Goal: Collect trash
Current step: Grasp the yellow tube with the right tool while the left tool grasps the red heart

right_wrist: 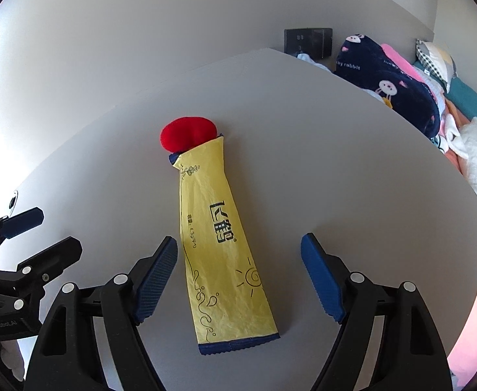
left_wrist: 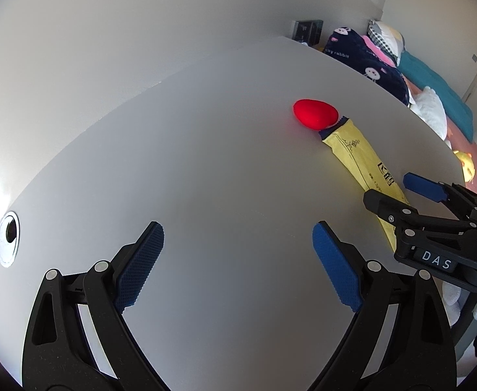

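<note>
A long yellow sachet wrapper (right_wrist: 220, 247) with blue ends lies flat on the white table (right_wrist: 336, 163), its far end touching a red egg-shaped object (right_wrist: 186, 137). My right gripper (right_wrist: 238, 277) is open, low over the table, with the wrapper's near half lying between its blue fingers. In the left wrist view the wrapper (left_wrist: 362, 163) and the red object (left_wrist: 315, 114) lie to the far right. My left gripper (left_wrist: 238, 264) is open and empty over bare table, left of the right gripper (left_wrist: 398, 192).
A round cable hole (left_wrist: 8, 239) sits in the table at the left. Beyond the table's right edge lies a bed with a navy blanket (right_wrist: 391, 88), pillows and white cloth. A dark wall socket (right_wrist: 306, 40) is at the back.
</note>
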